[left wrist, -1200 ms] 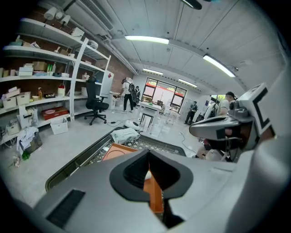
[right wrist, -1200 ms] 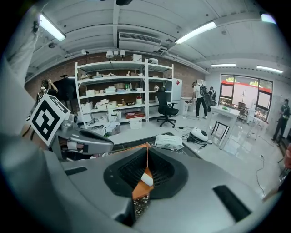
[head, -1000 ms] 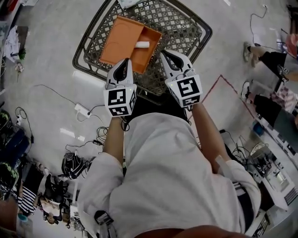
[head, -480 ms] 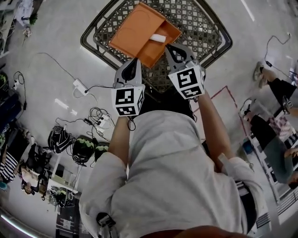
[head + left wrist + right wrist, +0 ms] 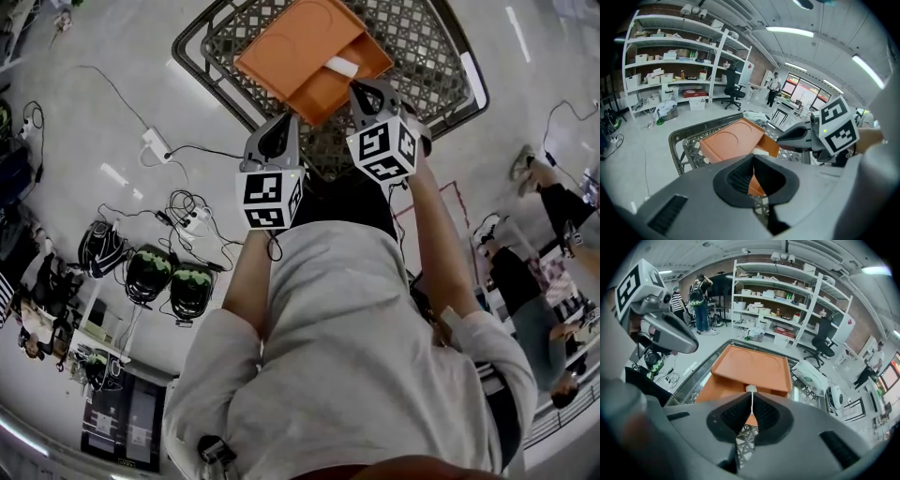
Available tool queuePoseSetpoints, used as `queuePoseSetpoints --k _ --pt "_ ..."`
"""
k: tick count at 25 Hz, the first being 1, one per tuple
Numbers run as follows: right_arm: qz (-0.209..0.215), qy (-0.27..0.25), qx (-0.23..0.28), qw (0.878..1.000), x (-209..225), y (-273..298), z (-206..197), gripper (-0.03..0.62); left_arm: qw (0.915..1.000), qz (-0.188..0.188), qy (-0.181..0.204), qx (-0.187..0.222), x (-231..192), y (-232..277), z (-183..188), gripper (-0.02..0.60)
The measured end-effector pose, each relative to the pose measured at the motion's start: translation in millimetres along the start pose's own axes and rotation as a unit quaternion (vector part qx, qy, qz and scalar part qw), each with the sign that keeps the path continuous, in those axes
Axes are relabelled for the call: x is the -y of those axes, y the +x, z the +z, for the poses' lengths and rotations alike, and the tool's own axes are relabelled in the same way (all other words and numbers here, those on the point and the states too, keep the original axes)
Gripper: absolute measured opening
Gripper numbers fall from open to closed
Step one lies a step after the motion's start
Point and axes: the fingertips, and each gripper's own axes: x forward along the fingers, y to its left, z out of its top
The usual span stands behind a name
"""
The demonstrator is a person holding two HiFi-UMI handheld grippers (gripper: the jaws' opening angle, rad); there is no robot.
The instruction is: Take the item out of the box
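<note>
Both claws are pinched closed and empty. The left claw (image 5: 280,127) sits at the near corner of the orange box (image 5: 295,47) on the mesh counter (image 5: 427,42). The white tube (image 5: 342,67) lies flat inside, just beyond the right claw (image 5: 372,92), with its long axis crosswise to it.

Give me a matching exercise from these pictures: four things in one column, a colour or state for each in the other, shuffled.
Things:
1. box
2. item in the box
3. lattice table
4. right gripper

Colours or states:
A. white
B. jaws shut, nothing held
C. orange, lid open
D. black

Pairs: 1-C, 2-A, 3-D, 4-B.
</note>
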Motion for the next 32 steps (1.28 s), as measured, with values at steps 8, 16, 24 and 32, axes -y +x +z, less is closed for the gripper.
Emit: queuePoseSetpoints --k 8,16,24,32 --pt "0.019 -0.049 -0.045 0.998 -1 37 -18 0.019 0.9996 0.006 -0.022 -0.015 -12 19 -23 0.011" --pt "0.041 -0.058 -0.074 0.995 -3 62 -28 0.118 0.9992 0.012 -0.032 -0.021 -18 25 -30 0.011" --pt "0.050 -0.063 -0.084 0.993 -5 82 -27 0.121 0.9983 0.019 -0.048 -0.028 -24 30 -39 0.011" --pt "0.057 -0.075 -0.098 0.991 -4 95 -29 0.132 0.9973 0.029 -0.061 -0.031 -29 30 -42 0.011"
